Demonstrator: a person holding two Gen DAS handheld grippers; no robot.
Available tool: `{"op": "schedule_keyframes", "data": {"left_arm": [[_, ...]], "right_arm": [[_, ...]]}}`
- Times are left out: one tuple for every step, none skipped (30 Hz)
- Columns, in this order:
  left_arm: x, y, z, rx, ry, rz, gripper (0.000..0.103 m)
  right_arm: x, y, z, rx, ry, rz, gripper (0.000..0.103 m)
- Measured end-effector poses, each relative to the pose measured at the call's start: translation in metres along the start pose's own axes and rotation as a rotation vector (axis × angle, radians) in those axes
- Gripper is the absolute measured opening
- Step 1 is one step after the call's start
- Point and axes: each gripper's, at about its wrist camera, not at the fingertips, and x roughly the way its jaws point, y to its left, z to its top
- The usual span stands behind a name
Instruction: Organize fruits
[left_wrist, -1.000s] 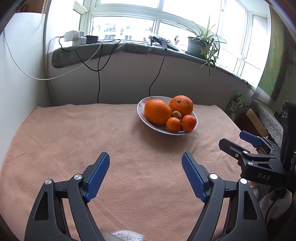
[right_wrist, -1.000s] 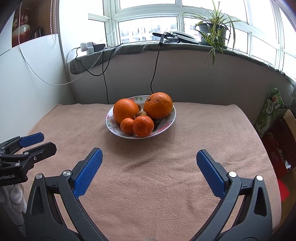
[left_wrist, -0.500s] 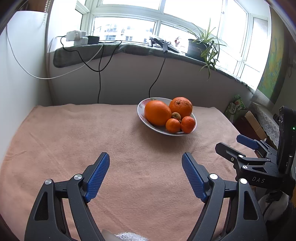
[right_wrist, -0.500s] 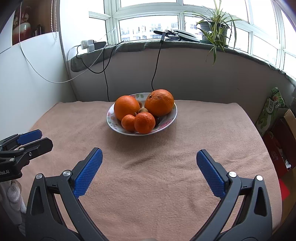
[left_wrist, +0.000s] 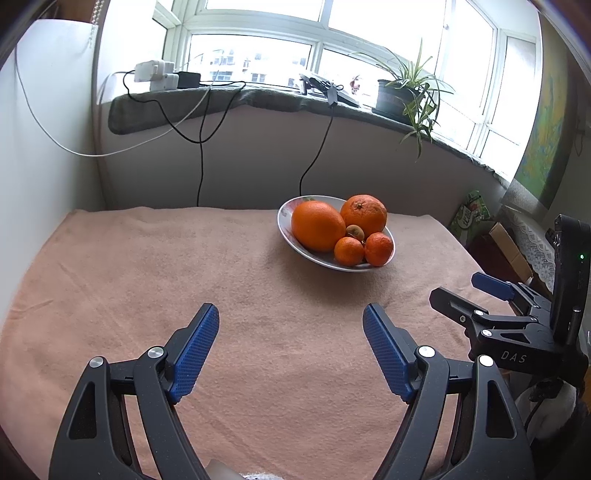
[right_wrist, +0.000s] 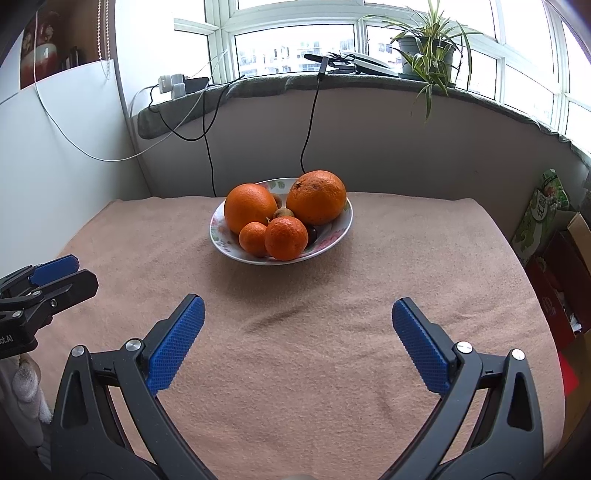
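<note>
Orange citrus fruits (right_wrist: 317, 196) fill a white floral ceramic bowl (right_wrist: 334, 236) on pink towelling (right_wrist: 295, 332) — the left gripper (left_wrist: 291, 349) and the right gripper (right_wrist: 298, 341) both gape, empty.

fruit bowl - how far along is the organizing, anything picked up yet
Nothing looks done yet: both big oranges, both small mandarins and the brown fruit sit in the bowl. The left gripper and right gripper are open, empty, short of the bowl. All the sorting seems left.
</note>
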Motion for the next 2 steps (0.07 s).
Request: {"op": "schedule_keyframes", "data": {"left_arm": [[-0.0001, 0.0006, -0.0003, -0.002, 0.002, -0.001, 0.081], [0.0004, 0.0018, -0.0002, -0.004, 0.003, 0.000, 0.081]], "right_arm": [[0.0010, -0.0010, 0.0003, 0.002, 0.002, 0.000, 0.103], [0.0023, -0.0022, 0.0005, 0.004, 0.003, 0.000, 0.103]]}}
